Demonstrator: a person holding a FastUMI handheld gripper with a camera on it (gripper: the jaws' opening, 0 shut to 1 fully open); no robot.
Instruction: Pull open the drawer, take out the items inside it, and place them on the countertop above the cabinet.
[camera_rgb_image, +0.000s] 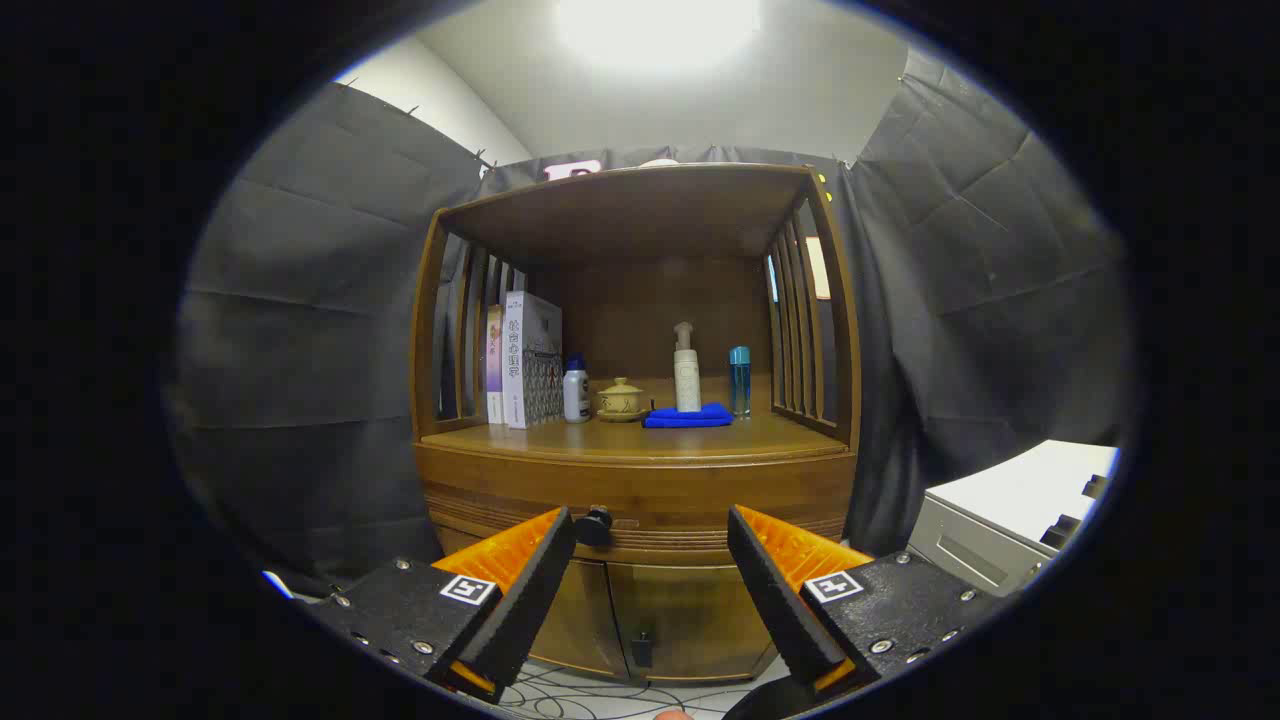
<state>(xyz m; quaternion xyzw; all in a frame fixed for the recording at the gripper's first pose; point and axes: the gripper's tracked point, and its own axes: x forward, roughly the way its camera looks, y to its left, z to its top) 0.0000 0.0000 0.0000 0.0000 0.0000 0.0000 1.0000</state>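
Observation:
A wooden cabinet (640, 480) stands straight ahead, with a countertop (640, 438) under a slatted shelf frame. Below the countertop runs the drawer front (700, 500), shut, with a dark round knob (594, 525). My gripper (650, 530) is open, fingers spread wide a short way in front of the drawer. The knob sits just beyond the left fingertip (555, 545), inside the gap and apart from it. The drawer's contents are hidden.
On the countertop stand two boxes (525, 360), a white bottle with blue cap (576, 390), a small lidded pot (620, 400), a pump bottle (686, 370) on a blue cloth (688, 417) and a blue bottle (739, 380). Lower cabinet doors (650, 620), a grey-white unit (1010, 520) at right, floor cables (600, 695).

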